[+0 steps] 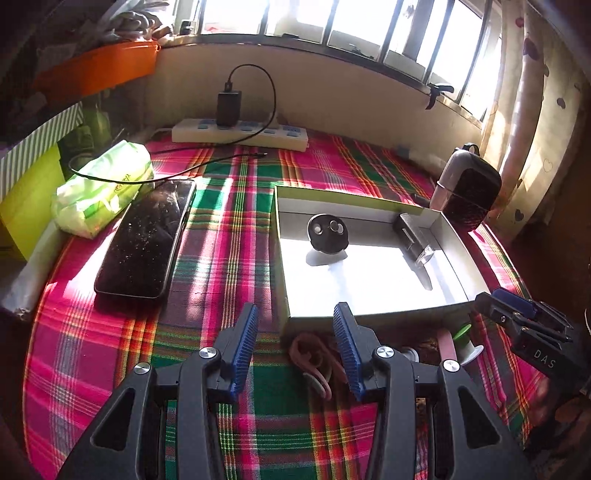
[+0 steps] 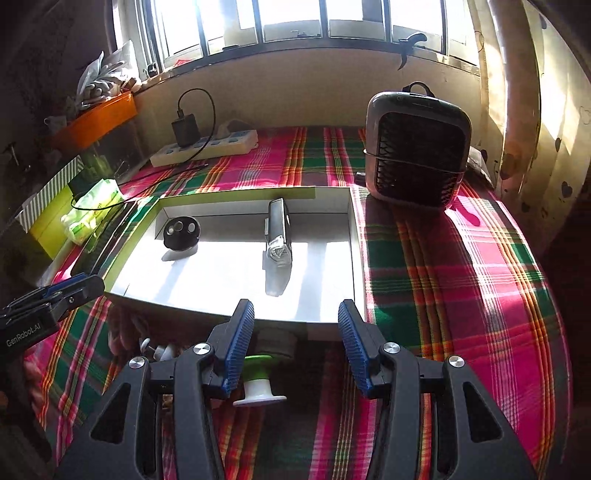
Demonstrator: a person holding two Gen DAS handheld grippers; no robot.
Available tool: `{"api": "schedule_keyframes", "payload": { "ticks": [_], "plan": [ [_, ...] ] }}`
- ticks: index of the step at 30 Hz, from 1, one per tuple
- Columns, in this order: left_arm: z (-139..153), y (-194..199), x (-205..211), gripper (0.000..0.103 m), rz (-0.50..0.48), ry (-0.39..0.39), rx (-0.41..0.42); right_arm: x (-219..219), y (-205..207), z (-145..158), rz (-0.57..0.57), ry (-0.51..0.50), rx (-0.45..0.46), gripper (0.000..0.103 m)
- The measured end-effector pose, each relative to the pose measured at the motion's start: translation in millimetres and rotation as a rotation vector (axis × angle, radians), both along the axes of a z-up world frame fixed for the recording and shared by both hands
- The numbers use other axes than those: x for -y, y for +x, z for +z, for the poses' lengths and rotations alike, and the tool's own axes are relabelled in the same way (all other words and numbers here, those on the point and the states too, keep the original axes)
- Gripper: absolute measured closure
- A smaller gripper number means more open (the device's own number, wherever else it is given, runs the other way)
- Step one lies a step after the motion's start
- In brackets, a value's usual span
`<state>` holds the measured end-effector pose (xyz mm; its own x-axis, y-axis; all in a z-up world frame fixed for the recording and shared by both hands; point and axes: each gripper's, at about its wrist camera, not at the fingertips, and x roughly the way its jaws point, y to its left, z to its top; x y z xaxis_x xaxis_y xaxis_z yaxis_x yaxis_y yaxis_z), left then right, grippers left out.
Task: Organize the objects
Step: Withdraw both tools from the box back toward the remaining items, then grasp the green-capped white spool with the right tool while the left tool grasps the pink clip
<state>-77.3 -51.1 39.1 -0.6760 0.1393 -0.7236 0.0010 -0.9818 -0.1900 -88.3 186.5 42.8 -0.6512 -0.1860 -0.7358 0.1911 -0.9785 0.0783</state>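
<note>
A wide barred window [image 2: 295,22] runs along the back wall, and strong daylight pours through it, throwing bright bands across the plaid cloth [image 2: 461,277] in pink, green and red that covers the surface below. Under the window ledge [image 1: 295,42] the cream wall [image 2: 295,88] is plain. A pale curtain [image 1: 535,110] printed with dark hearts hangs at the right. In the dim left corner an orange bin [image 1: 99,68] sits raised above a green striped box [image 1: 33,162].

Plaid-covered table [image 1: 236,229] bears box [image 1: 284,258], phone [image 1: 144,240], power strip [image 1: 240,133], fan [image 2: 417,147].
</note>
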Motion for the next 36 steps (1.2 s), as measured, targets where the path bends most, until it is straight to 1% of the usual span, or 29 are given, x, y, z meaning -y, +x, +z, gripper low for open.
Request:
{"api": "schedule_keyframes", "payload": {
  "ticks": [1,4,7,10,12,20,24,31,36],
  "plan": [
    [-2,4,2,0.062,0.005,0.001,0.002,-2,4,-1,0.0,0.001,-0.003,0.054],
    [-10,14,8,0.062,0.014,0.042,0.016,-6,13,-3,-0.003,-0.004,-0.003,0.054],
    [-17,20,13,0.062,0.023,0.064,0.03,-8,21,-5,0.004,-0.009,-0.007,0.054],
    [-23,23,21,0.062,0.032,0.13,0.042,-8,29,-7,0.018,-0.004,-0.016,0.054],
    [-26,25,22,0.062,0.035,0.147,0.045,-7,32,-10,0.029,-0.004,-0.015,0.054],
    [-28,28,12,0.061,0.003,0.158,0.051,0,39,-17,0.081,-0.02,-0.004,0.054],
    [-29,25,7,0.061,-0.005,0.16,0.055,4,39,-22,0.096,-0.006,0.009,0.054],
    [-25,18,-1,0.061,-0.019,0.142,0.046,10,33,-29,0.115,0.011,0.034,0.054],
    [-29,12,-5,0.061,-0.006,0.118,0.066,17,26,-34,0.124,0.051,0.057,0.054]
  ]
}}
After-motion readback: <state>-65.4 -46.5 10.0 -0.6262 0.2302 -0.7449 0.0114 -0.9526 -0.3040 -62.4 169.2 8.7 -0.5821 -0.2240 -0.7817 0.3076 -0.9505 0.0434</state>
